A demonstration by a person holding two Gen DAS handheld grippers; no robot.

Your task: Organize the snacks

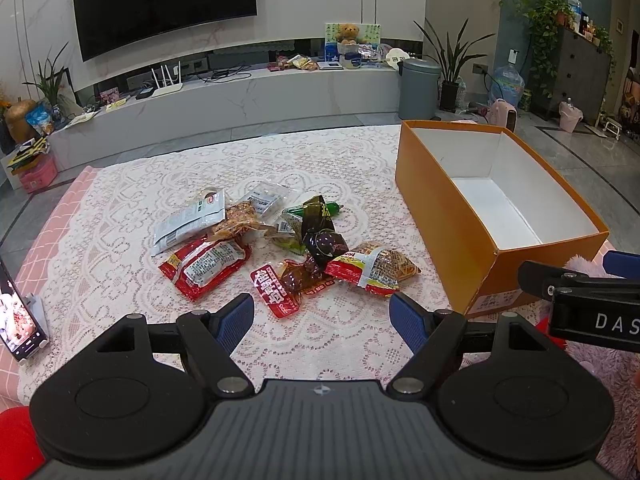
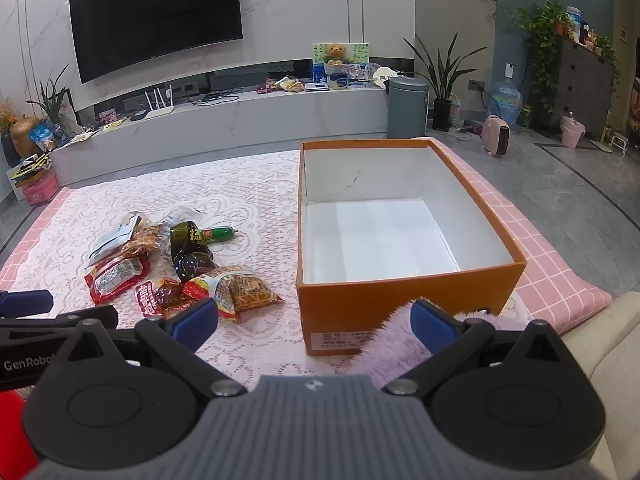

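Left wrist view shows the left tool [image 1: 322, 314] hovering low over the tabletop [image 1: 120, 208], its blue-padded fingers [image 1: 236, 322] spread wide with nothing between them. Just ahead of it lies a loose pile of snack packets [image 1: 280, 248] on the white lace cloth [image 1: 280, 152], which covers a pink checked mat [image 1: 60, 220]. Nearest the tool is a red packet with a brown sweet [image 1: 280, 286]; to its left lies a red sachet with a white label [image 1: 206, 266], and to its right a red-and-orange noodle snack [image 1: 374, 268]. Behind these sit a silver pouch [image 1: 188, 222], a dark wrapped snack [image 1: 320, 236] and a green sausage stick [image 1: 316, 210].

To the right of the pile stands an open orange box [image 1: 440, 216] with a white interior, holding nothing. The right tool [image 1: 580, 276] enters from the right edge, in front of the box's near corner.

Right wrist view shows the right tool [image 2: 314, 322] likewise spread apart and holding nothing, aimed at the box's near wall [image 2: 400, 300]. A fuzzy lilac sleeve or fabric [image 2: 396, 344] lies beneath its right finger. A phone on a stand [image 1: 24, 320] rests at the tabletop's left edge.
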